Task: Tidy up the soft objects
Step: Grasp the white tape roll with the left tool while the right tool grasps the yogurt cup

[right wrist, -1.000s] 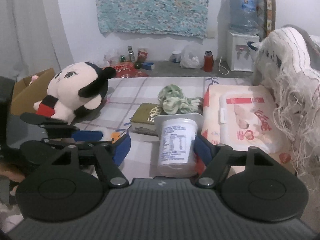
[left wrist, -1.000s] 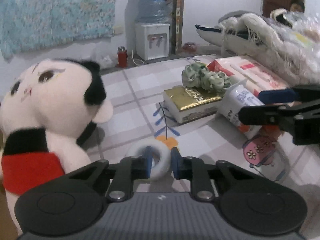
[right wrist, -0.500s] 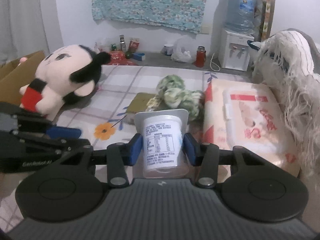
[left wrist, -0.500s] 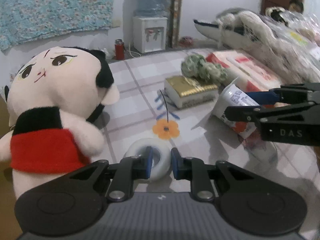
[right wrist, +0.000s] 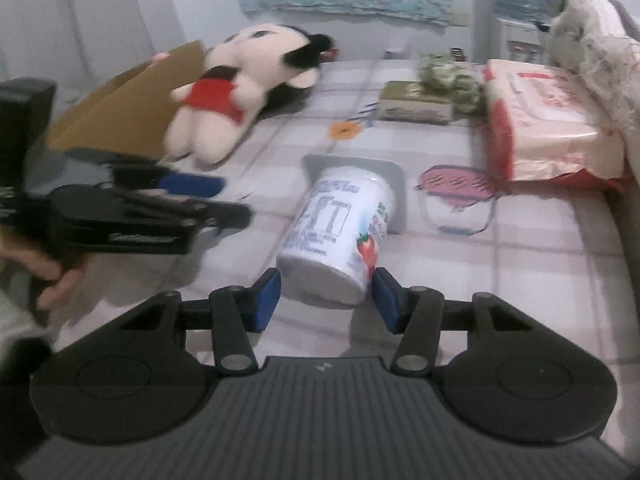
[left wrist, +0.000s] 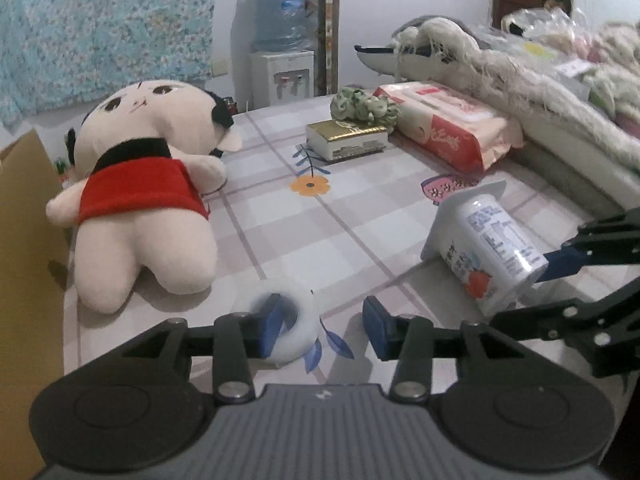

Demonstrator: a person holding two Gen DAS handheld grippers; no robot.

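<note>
A white soft ring [left wrist: 298, 322] lies on the checked cloth at the near edge. My left gripper [left wrist: 324, 330] is opening: its left pad sits in the ring's hole and the right pad stands clear of it. A white yogurt cup [right wrist: 336, 236] lies on its side with its lid end away from me. Its base is between the opening pads of my right gripper [right wrist: 326, 300], which no longer squeeze it. A plush doll [left wrist: 140, 200] in a red top lies on its back to the left. The left gripper [right wrist: 216, 198] shows blurred in the right wrist view.
A cardboard box [left wrist: 24, 240] stands at the left edge beside the doll. Further back lie a gold box [left wrist: 346, 140], a green knitted bundle [left wrist: 364, 104] and a tissue pack [left wrist: 448, 128]. A fringed blanket [left wrist: 520, 80] is heaped along the right. A hand [right wrist: 44, 276] holds the left gripper.
The right gripper closed on the cup, drew it toward the near edge and now widens around it lying on its side. The left jaws have spread off the ring. Both hands pulled back.
</note>
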